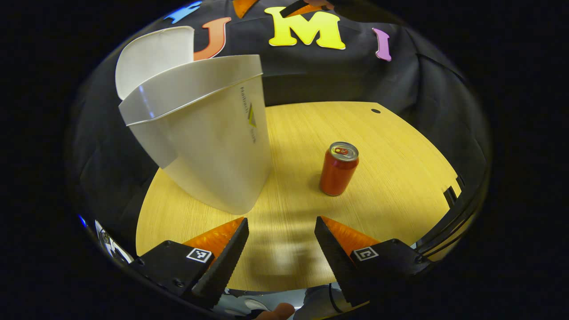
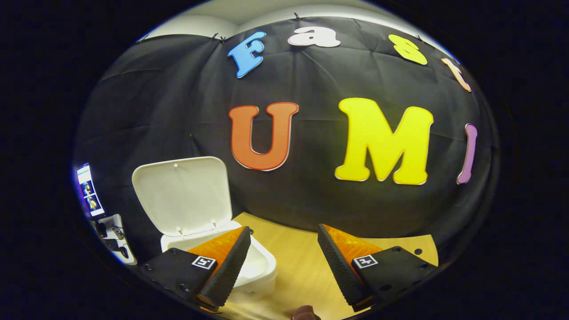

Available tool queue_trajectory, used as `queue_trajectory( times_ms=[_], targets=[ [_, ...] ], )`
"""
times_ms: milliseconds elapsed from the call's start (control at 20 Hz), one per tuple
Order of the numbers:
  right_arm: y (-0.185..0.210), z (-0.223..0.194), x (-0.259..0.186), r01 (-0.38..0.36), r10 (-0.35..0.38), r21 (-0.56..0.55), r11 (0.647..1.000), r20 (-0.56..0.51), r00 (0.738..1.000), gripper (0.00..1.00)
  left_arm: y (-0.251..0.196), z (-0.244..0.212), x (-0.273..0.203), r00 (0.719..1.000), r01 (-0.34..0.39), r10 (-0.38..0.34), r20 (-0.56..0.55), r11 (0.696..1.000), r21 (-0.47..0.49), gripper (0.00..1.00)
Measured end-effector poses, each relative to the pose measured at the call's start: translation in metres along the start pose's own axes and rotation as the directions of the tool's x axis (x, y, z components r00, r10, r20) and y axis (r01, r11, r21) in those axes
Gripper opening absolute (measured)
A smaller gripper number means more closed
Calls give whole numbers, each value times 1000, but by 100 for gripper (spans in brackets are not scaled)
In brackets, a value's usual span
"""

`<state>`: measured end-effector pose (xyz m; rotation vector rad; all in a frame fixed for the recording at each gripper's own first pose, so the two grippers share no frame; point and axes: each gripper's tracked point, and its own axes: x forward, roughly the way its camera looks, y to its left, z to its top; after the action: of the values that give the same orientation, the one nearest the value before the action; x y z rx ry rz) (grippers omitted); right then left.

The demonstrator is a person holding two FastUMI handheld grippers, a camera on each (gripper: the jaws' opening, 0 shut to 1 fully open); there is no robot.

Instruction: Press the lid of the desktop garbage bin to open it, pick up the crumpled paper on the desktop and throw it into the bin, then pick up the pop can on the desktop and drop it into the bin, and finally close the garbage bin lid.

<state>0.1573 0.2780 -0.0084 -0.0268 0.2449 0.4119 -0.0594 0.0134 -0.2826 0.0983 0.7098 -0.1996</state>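
With the garbage bin (image 1: 209, 133) lid (image 2: 182, 195) up, the left hand-held gripper (image 1: 280, 249), jaws apart and empty, should straddle the upright pop can (image 1: 338, 169) just ahead, mid-body.

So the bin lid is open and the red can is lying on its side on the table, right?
Not quite. The bin lid is open, but the red can is standing upright on the table, not lying on its side. The left gripper view shows it.

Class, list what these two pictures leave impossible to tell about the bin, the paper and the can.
- Bin contents, left gripper view: its wall hides the inside, so whether it holds paper is unknown.
- Bin interior, right gripper view: right tongs cover part.
- Pop can label, left gripper view: too small.
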Motion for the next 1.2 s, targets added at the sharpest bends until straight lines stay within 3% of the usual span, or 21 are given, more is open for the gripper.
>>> queue_trajectory(
  times_ms=[250,300,350,550,900,1200],
  targets=[
    [-101,-5,-37,189,-188,-7,982,26,982,96,-32,9,13,999,45,-46,12,997,64,99],
    [-119,-9,-45,222,-221,0,975,24,975,96,-36,12,16,999,45,-46,18,996,71,95],
    [-136,-15,-54,253,-253,4,967,19,967,96,-45,13,18,998,56,-57,24,996,74,99],
    [-195,-43,-94,368,-368,19,929,-10,930,96,-74,17,38,994,90,-95,46,991,100,99],
    [-250,-94,-158,468,-465,14,884,-88,881,96,-96,18,82,993,108,-111,25,989,101,99],
    [-275,-129,-176,512,-505,-4,859,-171,846,96,-97,25,118,993,113,-115,11,989,99,99]
  ],
)
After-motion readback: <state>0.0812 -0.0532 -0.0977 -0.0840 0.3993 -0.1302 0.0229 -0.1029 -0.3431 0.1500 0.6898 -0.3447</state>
